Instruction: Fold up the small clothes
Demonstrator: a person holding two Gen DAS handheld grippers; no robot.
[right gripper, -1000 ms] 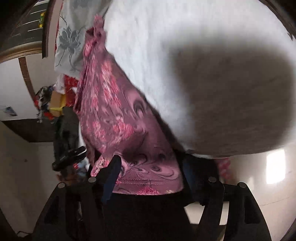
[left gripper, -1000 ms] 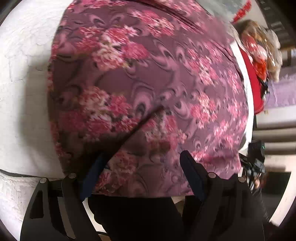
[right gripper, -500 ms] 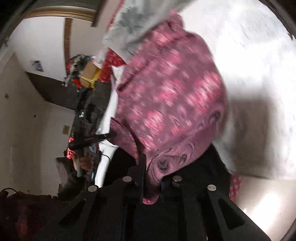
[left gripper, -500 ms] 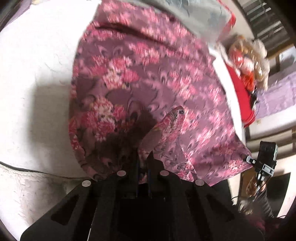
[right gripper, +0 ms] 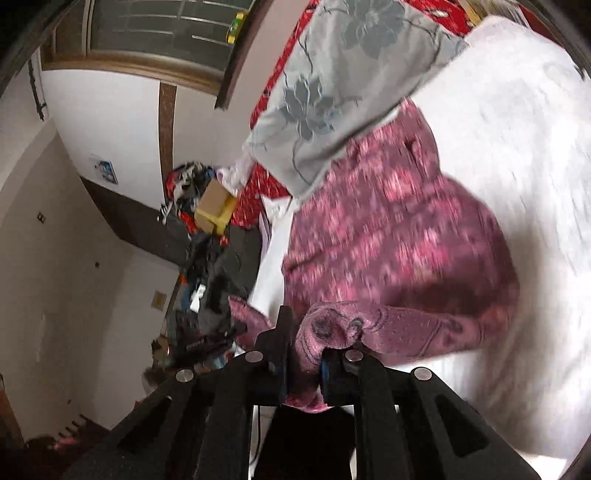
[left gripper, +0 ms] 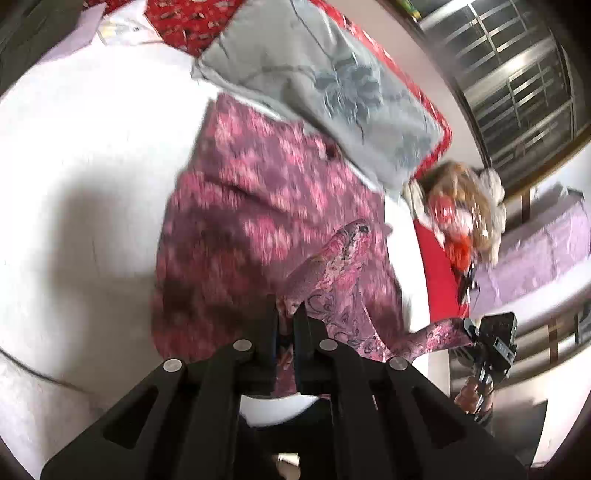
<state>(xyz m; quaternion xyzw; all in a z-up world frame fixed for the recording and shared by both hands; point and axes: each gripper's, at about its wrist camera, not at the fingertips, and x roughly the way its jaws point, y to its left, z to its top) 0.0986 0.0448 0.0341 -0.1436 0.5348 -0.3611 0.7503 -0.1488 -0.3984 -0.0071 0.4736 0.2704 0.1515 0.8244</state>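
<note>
The garment (left gripper: 258,206) was mauve-purple, printed with pink flower clusters and dark swirls. The pillow (left gripper: 332,85) was pale grey with a darker blue-grey flower motif, the cover (left gripper: 55,155) beneath both was white, and a red patterned cloth (left gripper: 177,18) showed behind. Both grippers' fingers (left gripper: 267,332) were black.

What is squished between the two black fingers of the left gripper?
A bunched edge of the pink flowery cloth. The left gripper has pinched it tight, with no gap showing; the left wrist view shows this.
</note>
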